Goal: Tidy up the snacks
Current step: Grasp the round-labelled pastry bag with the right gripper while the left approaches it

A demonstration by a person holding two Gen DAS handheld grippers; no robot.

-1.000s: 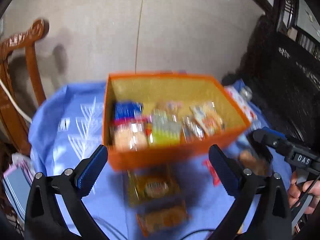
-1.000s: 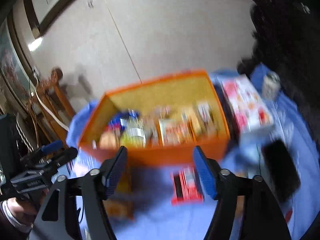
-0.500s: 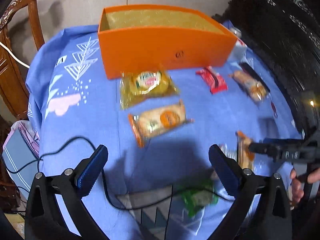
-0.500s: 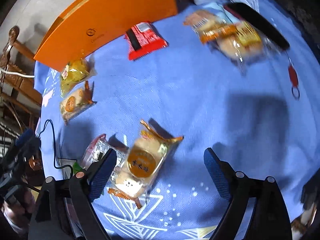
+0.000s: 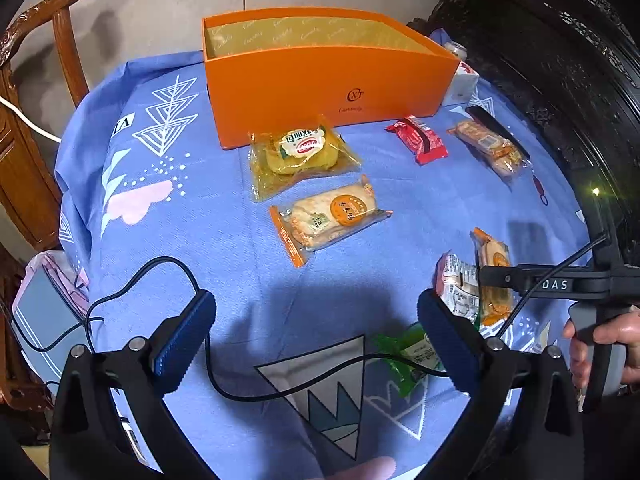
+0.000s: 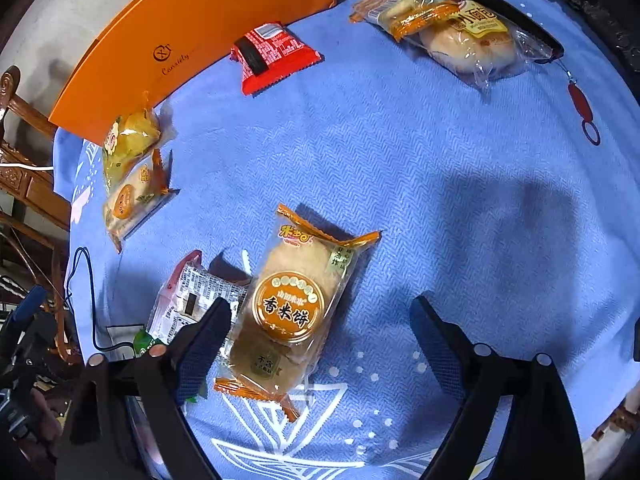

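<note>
An orange box stands at the far side of the blue tablecloth. Snack packets lie loose in front of it: a yellow cake, an orange rice cracker, a red packet, a bread packet. My left gripper is open and empty above the near cloth. My right gripper is open, low over another rice cracker packet that lies between its fingers. A white packet and a green packet lie beside it.
A black cable loops across the near cloth. A wooden chair stands at the left. Dark carved furniture lines the right. A black phone-like slab and a red key tag lie at the right.
Both grippers pulled back from the box and tilted down toward the table. The right gripper has come lower over the rice cracker packet. Both stay open.
</note>
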